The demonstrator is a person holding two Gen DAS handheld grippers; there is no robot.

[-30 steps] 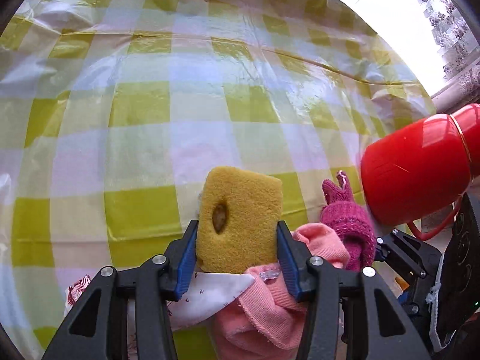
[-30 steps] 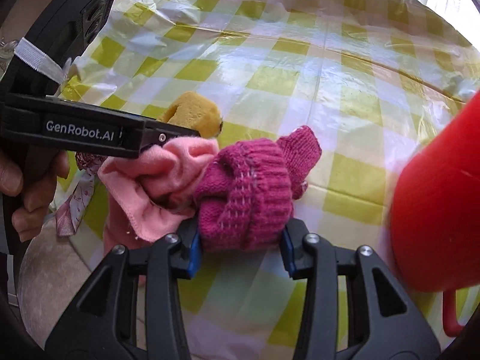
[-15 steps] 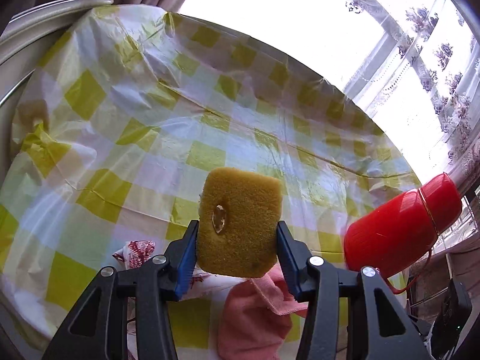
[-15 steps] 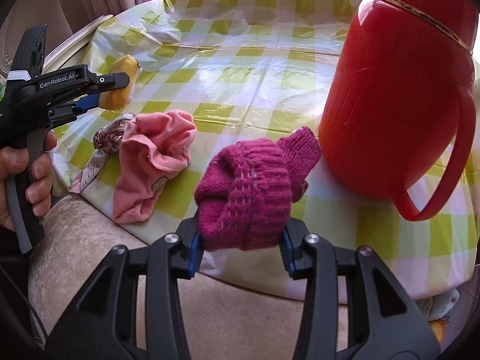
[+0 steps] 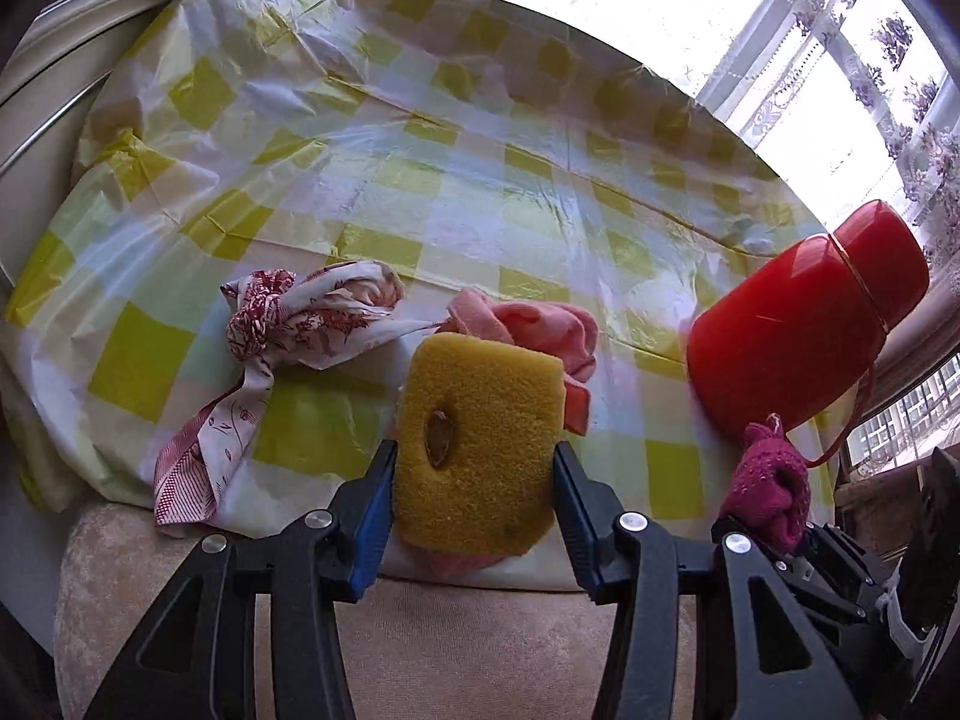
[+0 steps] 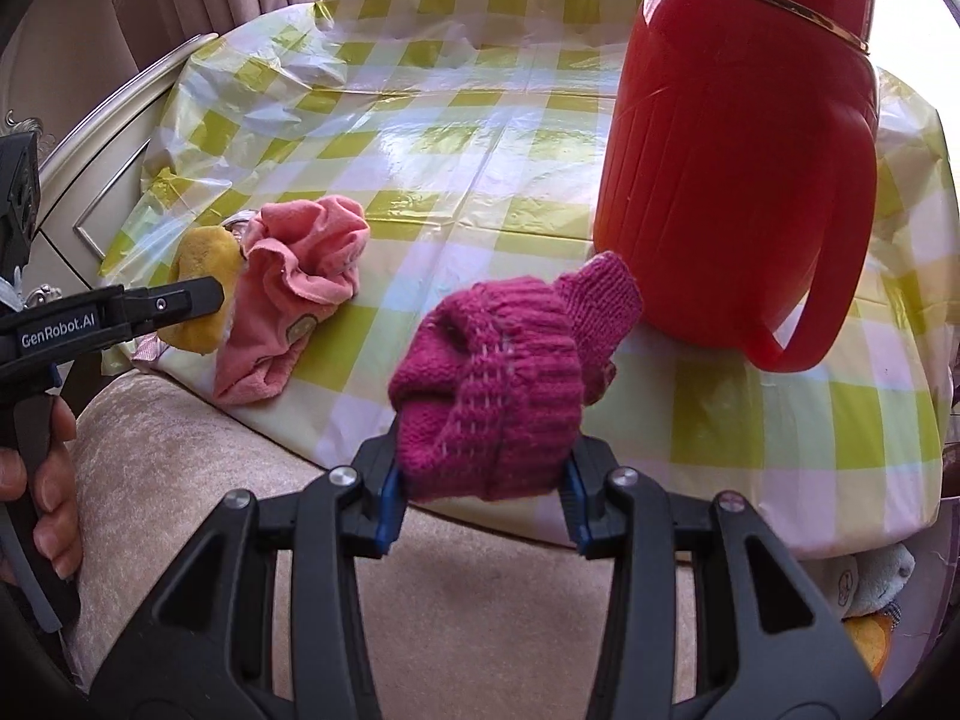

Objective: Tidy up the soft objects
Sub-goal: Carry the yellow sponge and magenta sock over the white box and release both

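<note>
Yellow sponge (image 5: pixel 477 441) between left gripper (image 5: pixel 474 516) pads

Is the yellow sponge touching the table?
Apart. The left wrist view shows the sponge clamped in the left gripper, held up off the table.

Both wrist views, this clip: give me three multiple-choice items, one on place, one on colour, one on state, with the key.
1. The pink cloth lies
A. on the checked tablecloth
B. inside the red jug
C. in the right tongs

2. The item in the left tongs is
A. magenta
B. yellow
C. white

3. The right tongs are
A. open and empty
B. shut on the knit glove
C. shut on the jug

Key: 1 A, it rests near the table's front edge. 2 B, a yellow sponge sits between the fingers. 3 B, the glove is pinched between both pads.
</note>
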